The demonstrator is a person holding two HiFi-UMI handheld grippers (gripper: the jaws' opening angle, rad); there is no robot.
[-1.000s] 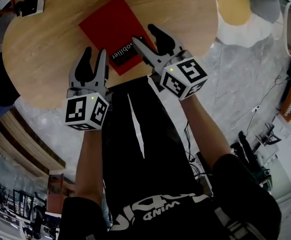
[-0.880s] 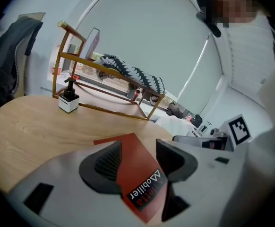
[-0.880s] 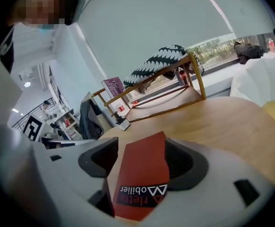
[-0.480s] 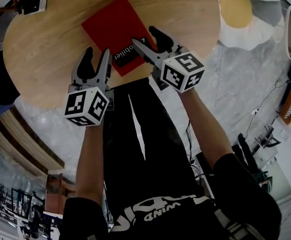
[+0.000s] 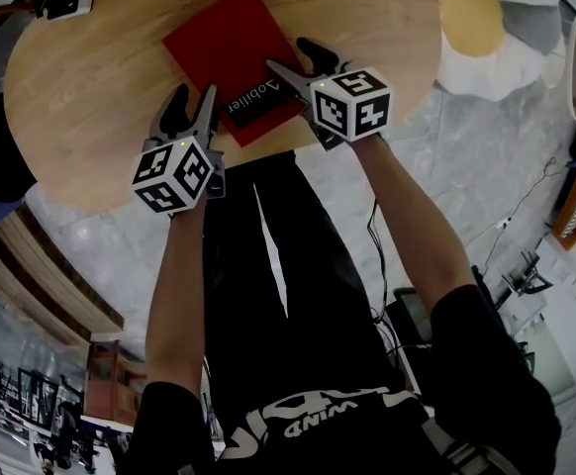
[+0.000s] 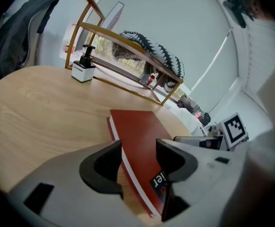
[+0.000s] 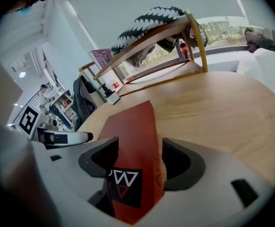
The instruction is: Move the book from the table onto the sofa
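Note:
A red book (image 5: 224,47) with a black label lies flat on the round wooden table (image 5: 80,117). My left gripper (image 5: 193,102) hovers over the table at the book's left edge near its front corner. In the left gripper view that edge of the book (image 6: 137,136) runs between the jaws of the left gripper (image 6: 140,157). My right gripper (image 5: 290,57) is over the book's near right part, by the label. In the right gripper view the book (image 7: 133,126) fills the gap of the right gripper (image 7: 140,155). Both grippers' jaws have just been opening and stand open; no pad presses on the book.
A small white device with a black top (image 5: 65,0) stands at the table's far left. A wooden frame draped with a striped throw (image 6: 142,46) rises beyond the table. A white and yellow egg-shaped cushion (image 5: 476,18) lies at the upper right. The table's near edge is against the person's body.
Both grippers have sunk toward the table and come closer to the book. The jaws of both stand wider apart than a second ago.

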